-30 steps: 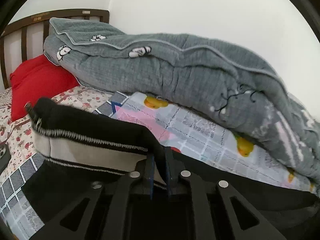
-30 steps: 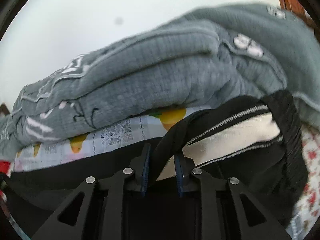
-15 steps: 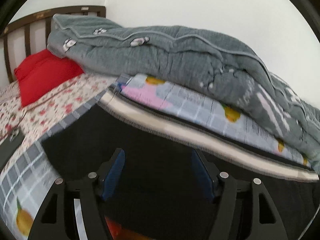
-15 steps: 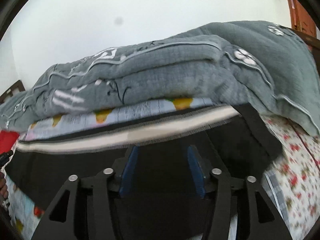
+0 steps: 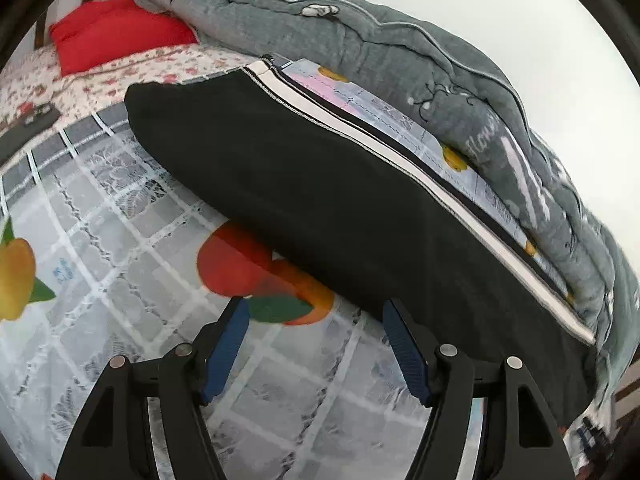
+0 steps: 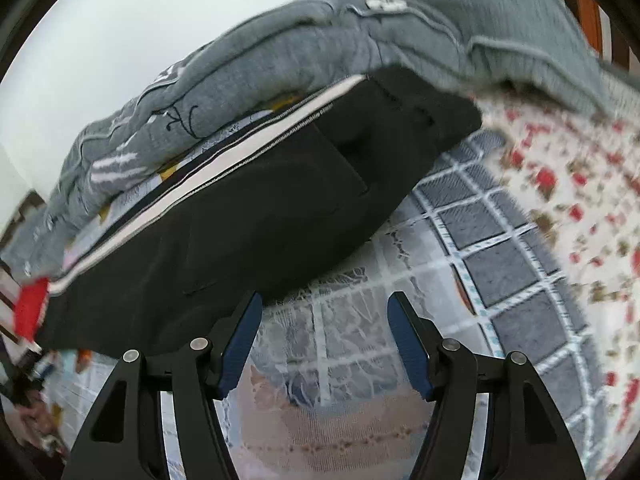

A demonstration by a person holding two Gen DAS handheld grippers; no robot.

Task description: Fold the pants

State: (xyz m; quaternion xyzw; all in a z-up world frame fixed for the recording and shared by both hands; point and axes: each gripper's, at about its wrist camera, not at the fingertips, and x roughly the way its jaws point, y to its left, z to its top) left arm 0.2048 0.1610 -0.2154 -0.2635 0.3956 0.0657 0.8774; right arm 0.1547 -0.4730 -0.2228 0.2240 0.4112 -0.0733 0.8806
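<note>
Black pants (image 5: 320, 184) with a white side stripe lie flat and folded lengthwise on the bed, stripe edge toward the grey quilt. In the right wrist view the same pants (image 6: 248, 208) show a pocket and their waistband end at upper right. My left gripper (image 5: 314, 314) stands open just short of the near black edge, with only bedsheet between its blue pads. My right gripper (image 6: 324, 306) hangs over the sheet beside the near edge, its jaws still opening and nothing between them.
A rolled grey quilt (image 5: 400, 52) lies along the wall behind the pants. A red pillow (image 5: 116, 28) sits by the headboard. A dark flat object (image 5: 28, 126) rests on the floral sheet at left. The fruit-print checked sheet (image 5: 120, 280) spreads in front.
Both grippers let go of the pants' striped edge, opened and drew back toward the near side. The pants now lie flat on the bed instead of being held up.
</note>
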